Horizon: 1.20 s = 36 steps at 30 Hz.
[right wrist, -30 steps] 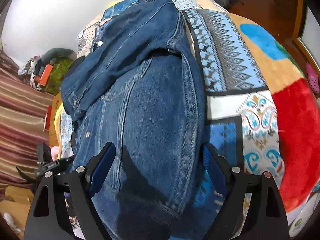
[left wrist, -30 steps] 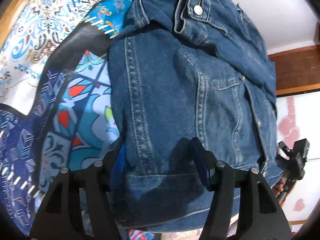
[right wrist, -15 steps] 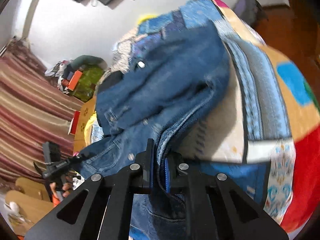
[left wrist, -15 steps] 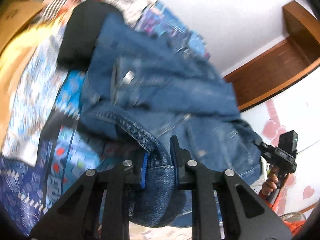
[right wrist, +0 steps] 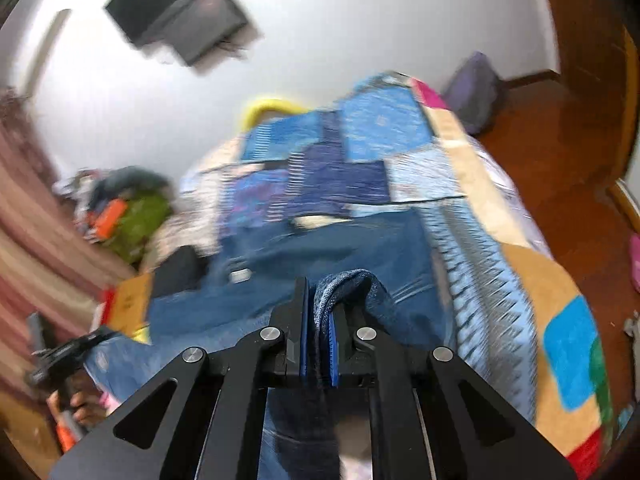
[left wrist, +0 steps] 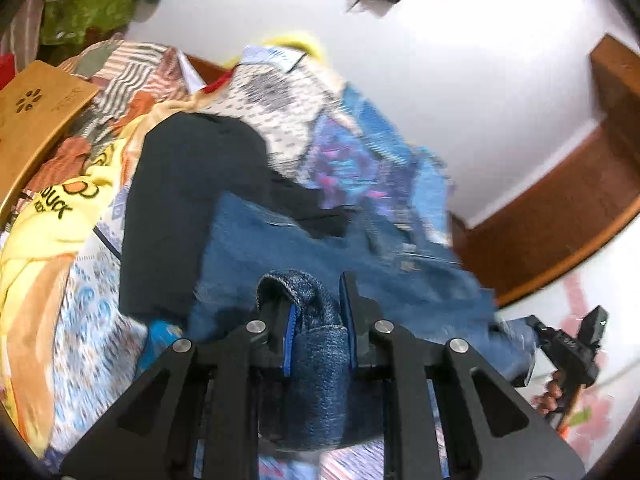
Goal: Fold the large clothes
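A blue denim jacket (left wrist: 360,272) lies on a patchwork bed cover (left wrist: 352,160); it also shows in the right wrist view (right wrist: 312,264). My left gripper (left wrist: 318,312) is shut on a bunched fold of the jacket's hem, lifted off the bed. My right gripper (right wrist: 320,320) is shut on another fold of the hem and holds it up too. The rest of the jacket trails forward over the bed, blurred. The right gripper shows at the far right of the left wrist view (left wrist: 572,348), and the left gripper at the far left of the right wrist view (right wrist: 64,356).
A black garment (left wrist: 188,208) lies beside the jacket on the left. A yellow printed cloth (left wrist: 52,216) and a wooden board (left wrist: 36,108) lie further left. A screen (right wrist: 184,12) hangs on the white wall. A wooden floor (right wrist: 560,140) lies right of the bed.
Both grippers closed on the jacket's hem, then lifted it and carried it forward over the bed. Both views have tilted up toward the wall.
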Each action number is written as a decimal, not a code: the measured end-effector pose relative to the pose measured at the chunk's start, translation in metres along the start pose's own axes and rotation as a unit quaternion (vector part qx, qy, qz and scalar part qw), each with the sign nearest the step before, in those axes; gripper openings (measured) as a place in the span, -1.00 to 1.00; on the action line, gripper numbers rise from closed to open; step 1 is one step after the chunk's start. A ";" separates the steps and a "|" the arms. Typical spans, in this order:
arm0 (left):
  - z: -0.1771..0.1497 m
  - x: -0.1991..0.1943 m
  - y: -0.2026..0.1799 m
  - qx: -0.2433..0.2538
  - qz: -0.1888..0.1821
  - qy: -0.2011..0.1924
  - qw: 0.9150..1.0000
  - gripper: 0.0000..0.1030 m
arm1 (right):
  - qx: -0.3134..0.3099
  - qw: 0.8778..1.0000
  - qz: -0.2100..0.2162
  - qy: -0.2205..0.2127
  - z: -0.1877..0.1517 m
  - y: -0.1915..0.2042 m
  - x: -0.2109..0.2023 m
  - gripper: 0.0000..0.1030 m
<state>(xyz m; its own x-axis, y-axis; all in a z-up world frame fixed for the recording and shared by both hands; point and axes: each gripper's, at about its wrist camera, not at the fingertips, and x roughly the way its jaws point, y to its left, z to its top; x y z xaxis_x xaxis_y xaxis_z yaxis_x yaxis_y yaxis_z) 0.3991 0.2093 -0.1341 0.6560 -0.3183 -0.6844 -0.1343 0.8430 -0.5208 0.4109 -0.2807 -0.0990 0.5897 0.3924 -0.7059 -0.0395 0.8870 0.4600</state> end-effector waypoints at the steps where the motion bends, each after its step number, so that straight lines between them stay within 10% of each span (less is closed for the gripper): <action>1: 0.000 0.016 0.003 0.002 0.010 0.012 1.000 -0.62 | 0.013 1.000 -0.010 0.019 0.001 -0.011 0.021 -0.87; 5: -0.012 0.071 0.009 0.036 0.084 0.051 0.995 -0.59 | 0.039 0.997 -0.042 0.060 -0.007 -0.036 0.064 -0.93; 13: -0.031 0.068 -0.019 0.151 0.158 0.059 0.974 -0.46 | -0.123 0.983 -0.127 0.048 -0.022 0.006 0.037 -0.76; 23: -0.055 0.002 -0.040 0.189 0.155 0.028 0.969 -0.05 | -0.164 0.978 -0.129 0.017 -0.035 0.027 -0.020 -0.63; 27: -0.062 -0.024 -0.038 0.186 0.148 0.010 0.971 0.06 | -0.162 0.978 -0.130 0.002 -0.043 0.026 -0.039 -0.19; 36: -0.101 -0.010 -0.012 0.175 0.150 0.078 0.970 0.06 | -0.176 0.978 -0.108 0.041 -0.080 0.024 -0.039 -0.11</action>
<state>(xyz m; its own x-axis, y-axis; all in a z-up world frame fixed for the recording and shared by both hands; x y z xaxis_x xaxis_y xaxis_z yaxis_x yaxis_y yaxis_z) 0.3185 0.1588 -0.1727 0.5028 -0.0738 -0.8612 -0.0232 0.9948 -0.0988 0.3225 -0.2547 -0.1037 0.5493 0.1927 -0.8131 -0.2046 0.9744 0.0927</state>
